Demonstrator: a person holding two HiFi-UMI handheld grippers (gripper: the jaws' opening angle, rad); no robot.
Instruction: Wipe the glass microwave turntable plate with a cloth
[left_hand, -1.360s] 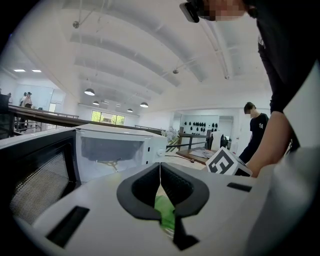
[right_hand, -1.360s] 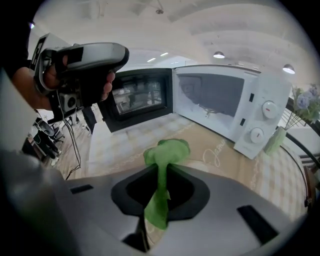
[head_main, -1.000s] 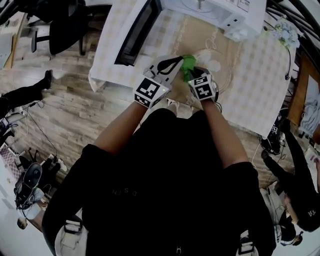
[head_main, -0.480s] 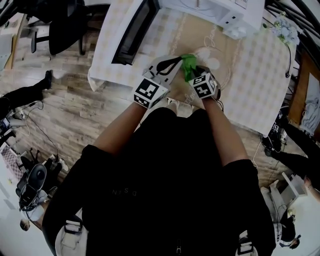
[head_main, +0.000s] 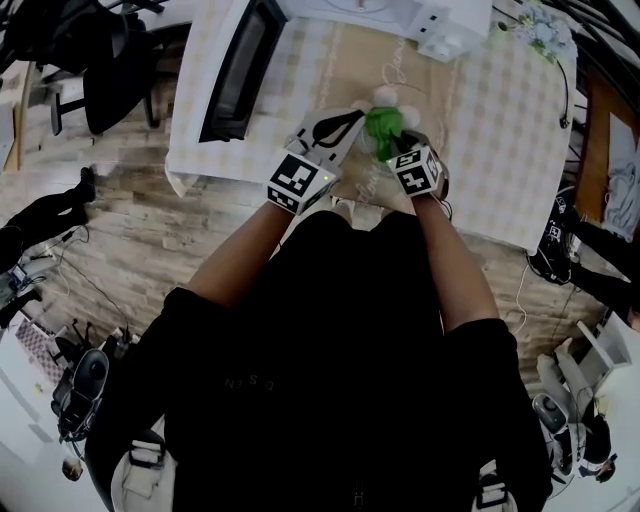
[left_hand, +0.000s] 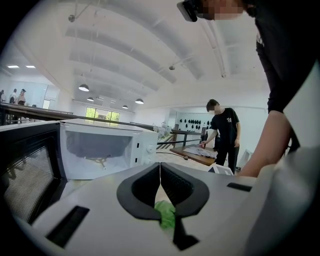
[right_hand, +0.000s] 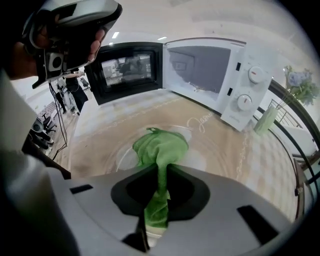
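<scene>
Right gripper view: right gripper (right_hand: 160, 172) clamps green cloth (right_hand: 162, 146) on glass plate (right_hand: 202, 156); left gripper (left_hand: 160, 172) jaws closed.

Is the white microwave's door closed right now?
No, the white microwave has its dark glass door swung wide open.

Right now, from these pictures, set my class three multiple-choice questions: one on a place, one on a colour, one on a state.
1. The cloth rests:
A. on the glass plate
B. on a shelf
C. in a sink

2. The cloth is:
A. blue
B. green
C. red

3. The microwave door is:
A. shut
B. open
C. missing

Answers:
1. A, its bunched end lies on the plate in the right gripper view.
2. B, it is bright green in every view.
3. B, the door is swung aside and the inside shows.
</scene>
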